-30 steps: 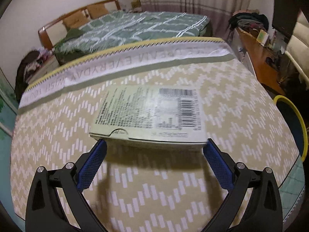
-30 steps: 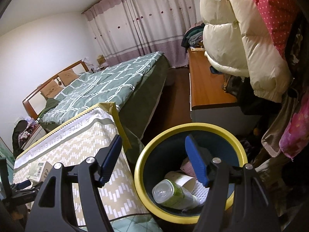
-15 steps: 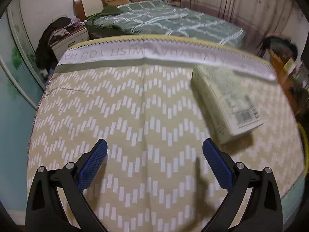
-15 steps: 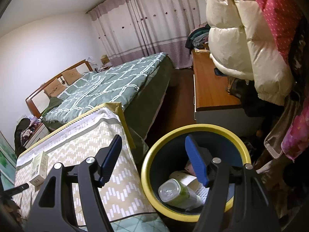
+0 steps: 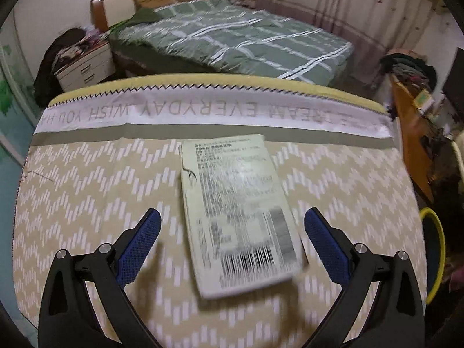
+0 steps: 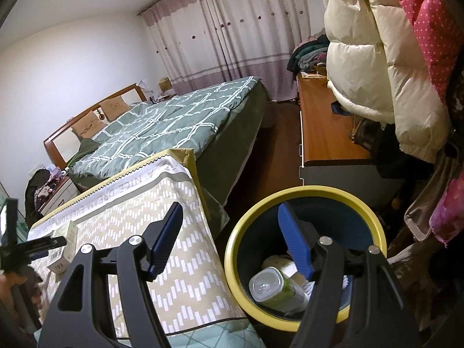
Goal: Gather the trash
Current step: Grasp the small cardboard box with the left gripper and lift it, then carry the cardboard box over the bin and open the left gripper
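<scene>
A flat pale green carton (image 5: pixel 237 208) with a barcode lies on the beige zigzag-patterned mattress (image 5: pixel 87 191). My left gripper (image 5: pixel 232 226) is open, its blue pads on either side of the carton's near end, apart from it. The carton also shows small in the right wrist view (image 6: pixel 65 242), with the left gripper (image 6: pixel 34 246) beside it. My right gripper (image 6: pixel 229 229) is open and empty, above the rim of a yellow-rimmed blue trash bin (image 6: pixel 304 194) holding a bottle (image 6: pixel 275 290) and paper.
A bed with a green quilt (image 5: pixel 232 37) stands behind the mattress. A wooden desk (image 6: pixel 322 127) with clothes is at the right. Puffy coats (image 6: pixel 377 58) hang above the bin. A nightstand (image 5: pixel 84 66) is at the far left.
The left gripper swung left off the carton, then back; the carton now lies lengthwise between its open pads. The right gripper stayed over the bin, barely shifting.
</scene>
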`<state>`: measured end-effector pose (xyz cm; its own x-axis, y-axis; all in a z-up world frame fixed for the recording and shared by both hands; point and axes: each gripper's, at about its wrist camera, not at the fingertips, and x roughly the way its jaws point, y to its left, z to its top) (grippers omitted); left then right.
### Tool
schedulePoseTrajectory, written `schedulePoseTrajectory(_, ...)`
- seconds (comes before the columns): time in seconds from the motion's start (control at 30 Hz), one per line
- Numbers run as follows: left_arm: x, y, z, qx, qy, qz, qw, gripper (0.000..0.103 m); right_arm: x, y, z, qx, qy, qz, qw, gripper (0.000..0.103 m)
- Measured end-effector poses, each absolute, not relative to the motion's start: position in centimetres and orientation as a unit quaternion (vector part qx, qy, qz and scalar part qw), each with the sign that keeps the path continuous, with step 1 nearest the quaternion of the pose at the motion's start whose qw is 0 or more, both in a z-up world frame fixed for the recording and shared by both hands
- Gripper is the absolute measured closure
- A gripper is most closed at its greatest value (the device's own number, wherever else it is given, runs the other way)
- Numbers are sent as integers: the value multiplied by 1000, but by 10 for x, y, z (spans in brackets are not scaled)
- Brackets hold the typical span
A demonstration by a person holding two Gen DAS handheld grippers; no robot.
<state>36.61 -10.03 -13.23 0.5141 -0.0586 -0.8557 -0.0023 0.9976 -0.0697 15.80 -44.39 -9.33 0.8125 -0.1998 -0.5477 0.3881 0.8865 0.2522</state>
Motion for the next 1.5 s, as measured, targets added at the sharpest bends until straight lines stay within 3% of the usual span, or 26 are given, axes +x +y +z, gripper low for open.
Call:
schedulePoseTrajectory(0.23,388,-105,-153,-34,511,8,859,6,158,-447,-94,182,265,-152,935,38)
schedulePoseTrajectory(0.33,387,-110,-154,-21,502,4,865,14,157,-447,-94,182,264,-152,935,38)
schedulePoseTrajectory(0.4,384,-112,-152,-17,499,-7,866,28,155,-449,-95,184,263,-154,934,38)
schedulePoseTrajectory(0.8,336,-151,-123,16,458,-82,885,29,127,-454,-90,182,253,-162,936,38)
schedulePoseTrajectory(1.07,302,-236,-98,52,432,-170,884,29,92,-472,-89,181,249,-187,933,38)
schedulePoseTrajectory(1.5,242,-452,-106,120,431,-339,827,29,27,-529,-87,178,240,-269,916,38)
